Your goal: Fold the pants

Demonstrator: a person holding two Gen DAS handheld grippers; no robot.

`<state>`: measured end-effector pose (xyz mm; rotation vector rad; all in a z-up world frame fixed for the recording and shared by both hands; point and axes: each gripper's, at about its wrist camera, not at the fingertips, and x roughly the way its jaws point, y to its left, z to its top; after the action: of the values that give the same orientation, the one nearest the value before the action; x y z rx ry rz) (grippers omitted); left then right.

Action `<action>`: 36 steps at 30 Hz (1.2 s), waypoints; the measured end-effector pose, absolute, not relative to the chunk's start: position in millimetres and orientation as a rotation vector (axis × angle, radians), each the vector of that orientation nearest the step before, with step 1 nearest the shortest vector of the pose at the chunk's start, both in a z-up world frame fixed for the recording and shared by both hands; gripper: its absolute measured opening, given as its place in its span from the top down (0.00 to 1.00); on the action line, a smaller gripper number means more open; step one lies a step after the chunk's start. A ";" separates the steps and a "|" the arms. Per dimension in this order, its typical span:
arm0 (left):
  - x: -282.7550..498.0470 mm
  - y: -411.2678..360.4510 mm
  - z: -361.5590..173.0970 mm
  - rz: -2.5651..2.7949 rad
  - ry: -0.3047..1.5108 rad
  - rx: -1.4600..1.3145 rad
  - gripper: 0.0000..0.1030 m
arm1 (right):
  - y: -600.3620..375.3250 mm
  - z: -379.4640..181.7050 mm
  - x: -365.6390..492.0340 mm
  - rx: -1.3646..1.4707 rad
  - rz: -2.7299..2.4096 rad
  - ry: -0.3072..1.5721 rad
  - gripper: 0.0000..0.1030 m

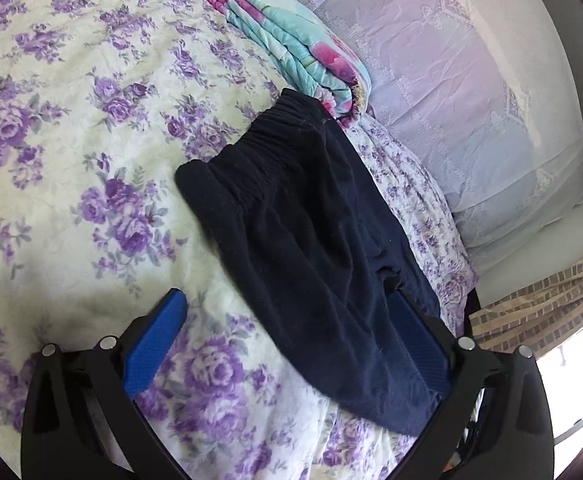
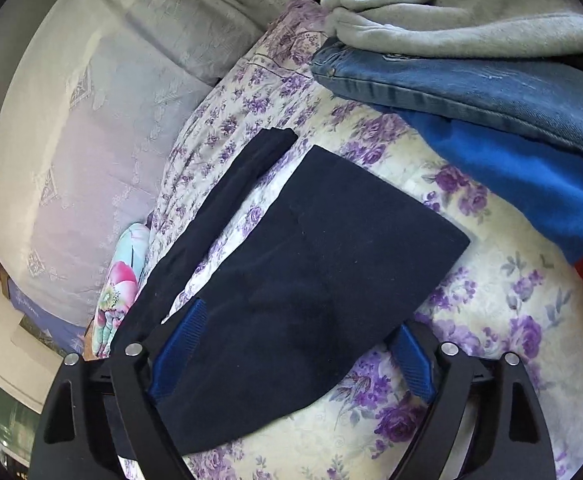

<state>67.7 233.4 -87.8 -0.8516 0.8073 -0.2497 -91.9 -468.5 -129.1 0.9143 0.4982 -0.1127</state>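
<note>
You are working over a bed covered with a cream quilted bedspread (image 1: 71, 200) printed with purple roses; its surface is soft and slightly puckered. In the left wrist view, a pale lavender lace-patterned pillow (image 1: 451, 100) fills the upper right of the frame, and a folded turquoise quilt with pink flowers (image 1: 291, 48) lies just beside it, at the top centre. A woven tan cloth (image 1: 543, 308) shows at the right edge, beyond the side of the bed.

The dark navy pants (image 1: 311, 240) lie flat on the bedspread in the centre of that view, their gathered elastic waistband pointing to the upper middle, touching the turquoise quilt. The fabric looks soft and matte. Your left gripper (image 1: 291, 344) is spread wide, its blue ribbed pads (image 1: 155, 340) apart; the lower part of the pants lies between them, over the right pad, and nothing is pinched.

In the right wrist view, the pants (image 2: 311, 260) cross the centre of the frame, one broad folded panel with a straight edge and a narrow leg running toward the upper middle. Your right gripper (image 2: 291, 360) is likewise wide apart, with the cloth lying between the pads, not gripped. At the upper right a stack of clothes rests on the bed: a grey fleece garment (image 2: 471, 8), blue jeans (image 2: 471, 88) and a bright blue and red garment (image 2: 523, 176).
</note>
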 end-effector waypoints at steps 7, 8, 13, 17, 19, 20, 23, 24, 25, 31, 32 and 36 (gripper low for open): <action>67.8 254.1 -77.2 -0.260 0.809 -0.874 0.05 | -466.9 -113.0 -109.5 0.901 -0.085 0.564 0.06; 65.6 266.2 -68.0 -0.230 0.786 -0.846 0.05 | -472.9 -105.9 -119.2 0.915 -0.097 0.555 0.06; 108.4 300.2 -35.5 -0.149 0.769 -0.744 0.05 | -499.1 -56.3 -108.1 0.861 -0.110 0.483 0.06; 202.6 281.0 -24.7 -0.188 0.820 -0.577 0.04 | -513.8 -32.6 -13.2 0.829 0.020 0.504 0.06; 241.4 263.7 -24.6 -0.212 0.847 -0.492 0.04 | -522.3 -27.2 47.6 0.779 0.056 0.538 0.06; 264.8 252.4 -26.0 -0.236 0.873 -0.447 0.04 | -526.4 -25.6 71.0 0.759 0.060 0.550 0.06; 307.4 229.5 -29.2 -0.277 0.909 -0.366 0.04 | -546.2 -27.6 148.6 0.728 0.065 0.603 0.06; 320.7 223.7 -29.2 -0.274 0.909 -0.328 0.04 | -554.3 -30.3 171.1 0.722 0.060 0.626 0.06; 331.2 220.3 -29.1 -0.266 0.904 -0.301 0.04 | -560.2 -33.0 189.0 0.718 0.066 0.651 0.06; 379.7 211.4 -48.0 -0.361 0.967 -0.293 0.04 | -588.2 -65.9 268.0 0.733 0.097 0.745 0.06; 386.7 207.7 -53.6 -0.378 0.982 -0.283 0.04 | -588.4 -72.1 277.6 0.730 0.095 0.759 0.06; 404.9 198.0 -68.9 -0.422 1.003 -0.272 0.04 | -591.6 -92.1 306.9 0.724 0.093 0.812 0.15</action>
<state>404.9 197.9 -68.9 -0.2720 1.0033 -0.4224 306.9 -591.6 -92.1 0.7239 0.8120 0.0929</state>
